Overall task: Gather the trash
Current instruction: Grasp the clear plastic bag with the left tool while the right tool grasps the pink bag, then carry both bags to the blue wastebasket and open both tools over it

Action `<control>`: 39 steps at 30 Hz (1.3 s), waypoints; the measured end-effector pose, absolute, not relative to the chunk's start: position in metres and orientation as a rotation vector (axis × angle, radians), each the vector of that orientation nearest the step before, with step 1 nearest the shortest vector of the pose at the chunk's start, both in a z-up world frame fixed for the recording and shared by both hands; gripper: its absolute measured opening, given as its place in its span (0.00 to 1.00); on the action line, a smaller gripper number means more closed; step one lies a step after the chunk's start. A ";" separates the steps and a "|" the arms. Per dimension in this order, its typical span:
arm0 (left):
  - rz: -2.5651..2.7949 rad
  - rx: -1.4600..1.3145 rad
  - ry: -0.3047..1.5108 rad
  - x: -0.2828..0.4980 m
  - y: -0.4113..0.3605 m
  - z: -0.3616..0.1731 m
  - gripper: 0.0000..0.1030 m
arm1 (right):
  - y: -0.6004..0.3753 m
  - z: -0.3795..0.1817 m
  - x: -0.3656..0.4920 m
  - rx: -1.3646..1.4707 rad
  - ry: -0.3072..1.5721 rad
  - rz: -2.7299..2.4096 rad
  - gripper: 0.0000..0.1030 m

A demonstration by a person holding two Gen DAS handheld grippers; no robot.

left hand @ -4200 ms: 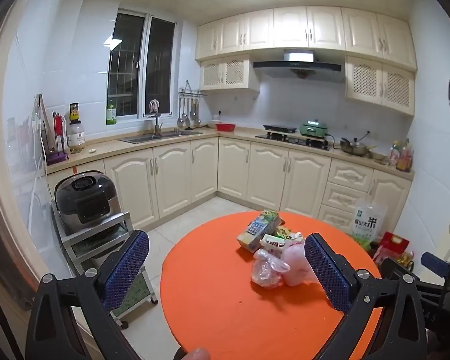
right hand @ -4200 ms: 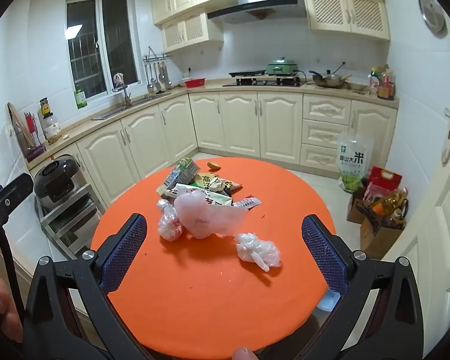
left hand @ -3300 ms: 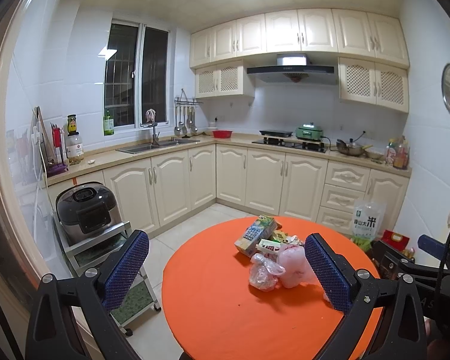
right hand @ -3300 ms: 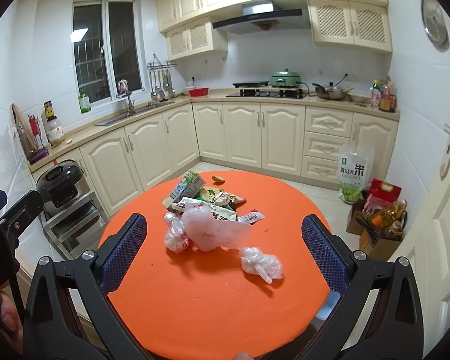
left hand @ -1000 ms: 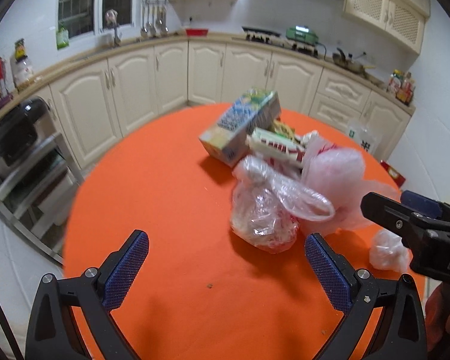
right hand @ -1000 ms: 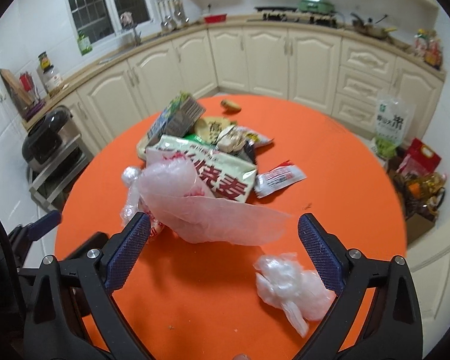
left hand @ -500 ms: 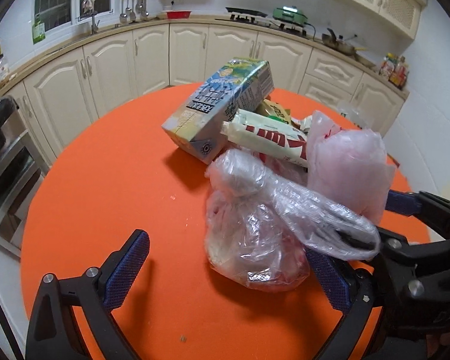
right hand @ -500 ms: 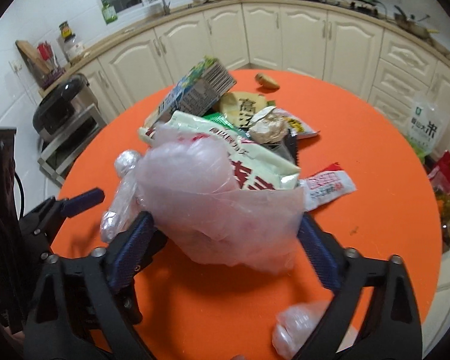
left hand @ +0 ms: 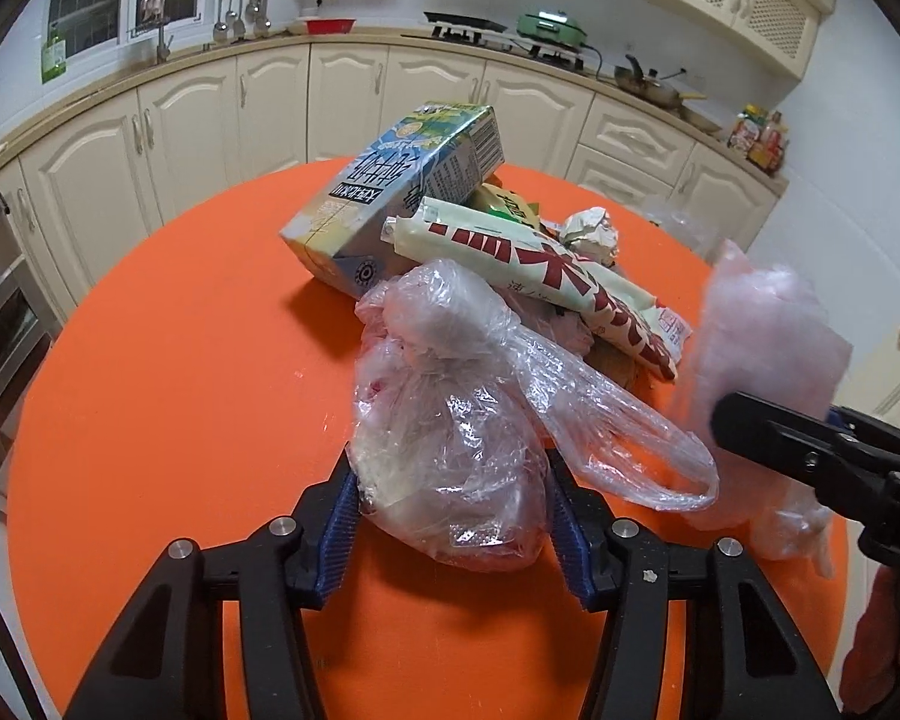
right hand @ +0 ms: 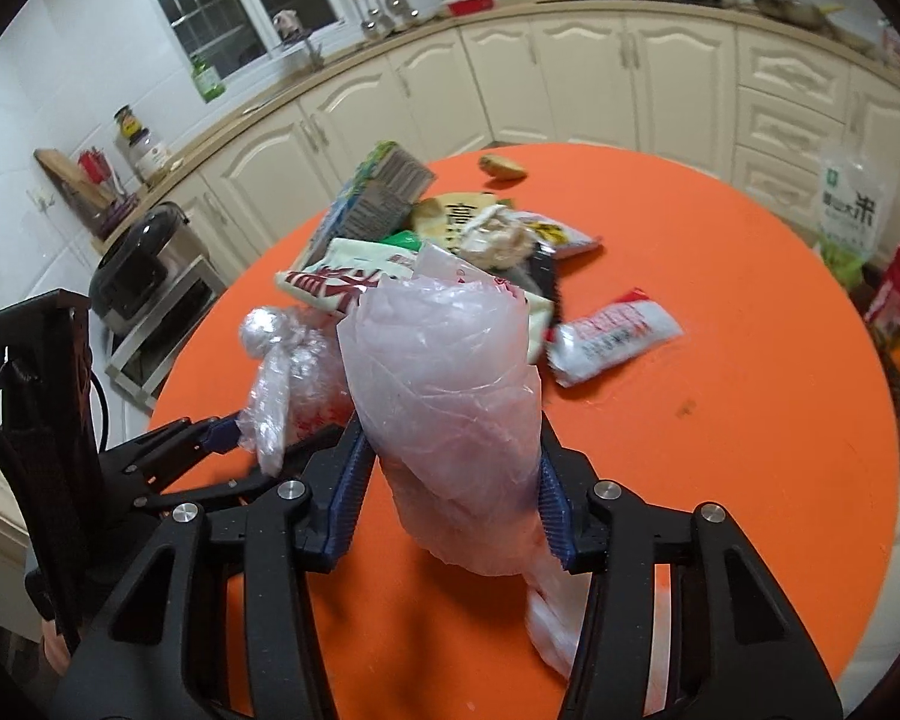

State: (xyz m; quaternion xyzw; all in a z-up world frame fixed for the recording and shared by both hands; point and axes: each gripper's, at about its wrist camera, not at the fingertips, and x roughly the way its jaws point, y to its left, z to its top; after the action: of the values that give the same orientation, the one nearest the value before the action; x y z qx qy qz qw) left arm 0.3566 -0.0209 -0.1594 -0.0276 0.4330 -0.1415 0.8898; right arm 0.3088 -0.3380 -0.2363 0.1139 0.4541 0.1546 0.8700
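**Both grippers closed on plastic bags at the near edge of the trash pile**

On the round orange table (left hand: 150, 372), a knotted clear plastic bag (left hand: 444, 450) sits between the blue pads of the left gripper (left hand: 450, 516), whose jaws have just been closing and now press both of its sides. The bag is crumpled and translucent, with a loose handle loop trailing to the right. The right gripper (right hand: 450, 480) has likewise just been closing and pinches an upright, pinkish translucent bag (right hand: 450, 384) at its lower part; its tail hangs below the pads. Behind both bags lies the remaining pile: a tilted drink carton (left hand: 390, 204), a white wrapper with red characters (left hand: 528, 270), a crumpled paper ball (left hand: 591, 228), and, apart to the right, a small red-and-white sachet (right hand: 615, 333).
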 end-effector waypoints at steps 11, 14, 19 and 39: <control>-0.226 -0.023 0.855 0.293 -0.055 -0.139 0.48 | -0.349 -0.223 0.267 0.222 0.903 0.250 0.46; -0.219 -0.018 0.827 0.267 -0.055 -0.130 0.48 | -0.351 -0.220 0.257 0.219 0.893 0.235 0.46; -0.219 -0.009 0.778 0.228 -0.059 -0.112 0.48 | -0.357 -0.214 0.236 0.236 0.861 0.226 0.45; -0.387 0.049 0.559 0.083 -0.157 -0.069 0.48 | -0.469 -0.160 0.166 0.358 0.655 0.112 0.46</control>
State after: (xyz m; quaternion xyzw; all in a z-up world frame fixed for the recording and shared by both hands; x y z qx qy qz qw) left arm 0.0827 -0.1568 -0.0689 0.0242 0.2743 -0.1896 0.9424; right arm 0.1657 -0.4687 -0.1599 0.1746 0.3198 0.0546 0.9297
